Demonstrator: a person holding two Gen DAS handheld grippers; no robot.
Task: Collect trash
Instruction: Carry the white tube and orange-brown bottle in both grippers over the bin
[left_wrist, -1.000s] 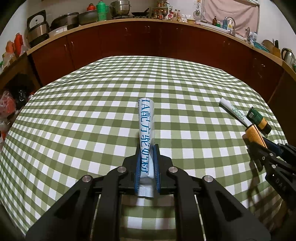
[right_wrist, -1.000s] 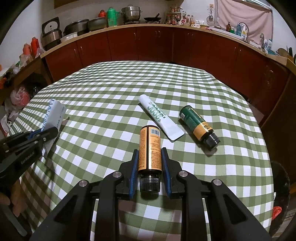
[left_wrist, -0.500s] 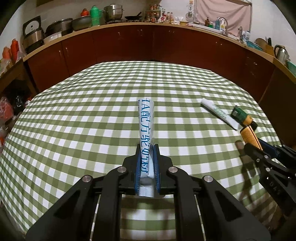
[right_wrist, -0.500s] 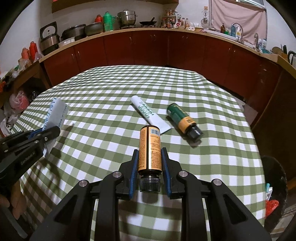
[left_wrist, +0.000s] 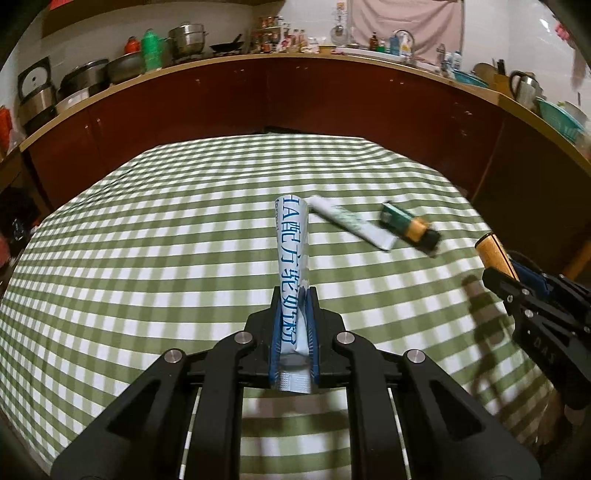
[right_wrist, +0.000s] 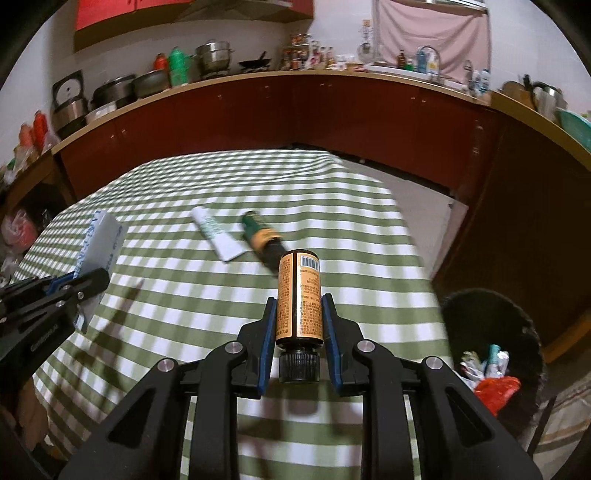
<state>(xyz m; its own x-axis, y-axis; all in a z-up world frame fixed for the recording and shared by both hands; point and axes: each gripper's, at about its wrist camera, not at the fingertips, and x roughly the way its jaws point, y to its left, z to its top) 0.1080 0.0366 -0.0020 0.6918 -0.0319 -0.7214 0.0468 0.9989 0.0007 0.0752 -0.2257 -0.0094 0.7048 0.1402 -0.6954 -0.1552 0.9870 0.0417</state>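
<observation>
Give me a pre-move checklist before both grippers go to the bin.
1. Left gripper shut on white sachet: ok.
2. Right gripper shut on orange bottle, cap end toward the camera: ok.
3. Both items off the checked tablecloth: ok, shadows fall below them.
4. Black bin in view, open top, beside the table on the right: ok.
5. Room in the bin: cannot tell, some trash already inside.
6. Table finished: not ok, white tube and green bottle lie there.
</observation>
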